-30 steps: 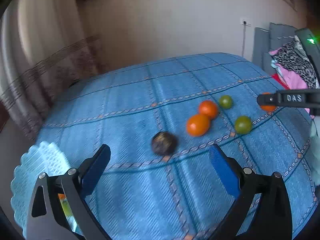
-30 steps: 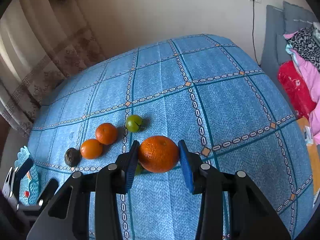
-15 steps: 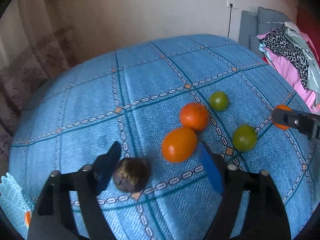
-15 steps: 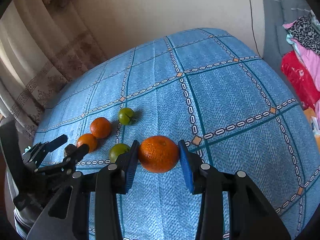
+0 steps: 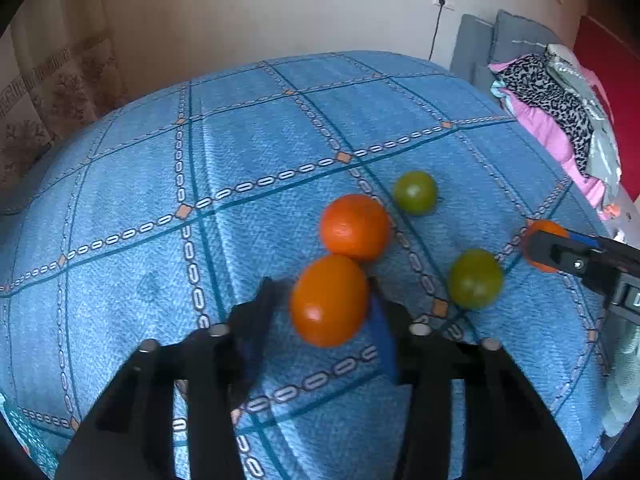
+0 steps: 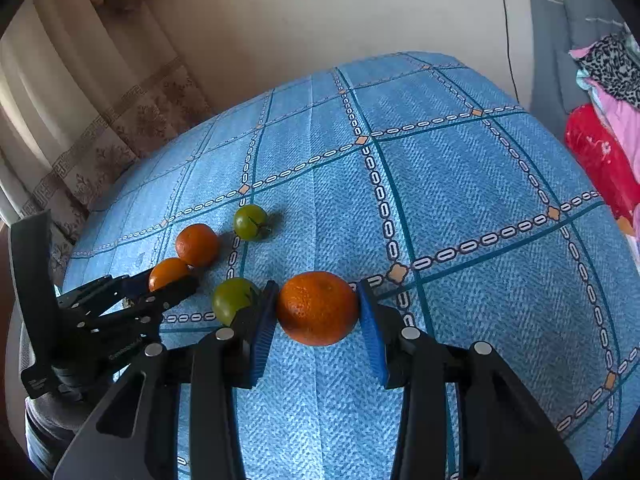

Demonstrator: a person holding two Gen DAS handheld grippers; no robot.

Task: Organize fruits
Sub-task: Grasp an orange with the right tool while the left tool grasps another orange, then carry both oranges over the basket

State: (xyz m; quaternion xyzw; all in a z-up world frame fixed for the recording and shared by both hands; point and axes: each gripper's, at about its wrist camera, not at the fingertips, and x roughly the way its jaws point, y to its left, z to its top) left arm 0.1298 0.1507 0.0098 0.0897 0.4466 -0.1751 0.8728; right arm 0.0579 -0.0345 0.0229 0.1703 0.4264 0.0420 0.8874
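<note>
Left gripper (image 5: 328,308) has its pads around an orange (image 5: 329,300) at lower centre of the left view, and they look pressed against it. Whether the fruit is lifted or on the cloth, I can't tell. Right gripper (image 6: 318,320) is clamped on a bigger orange (image 6: 318,308), bottom centre of its own view.

Best play for the left: keep the squeeze gentle and centred, lift straight up, and mind the second orange (image 5: 355,227) touching just behind it, because a sideways tug would roll it. Two green fruits (image 5: 414,193) (image 5: 475,279) sit to the right, near but clear of the pads.

All of this is on a blue checked cloth (image 5: 256,140) with chain-pattern lines, soft and slightly humped, so loose fruit may wander. Curtains (image 6: 100,112) are upper left, a plain wall with a socket (image 5: 442,0) is behind, and piled clothes (image 5: 560,112) are at the right edge.
</note>
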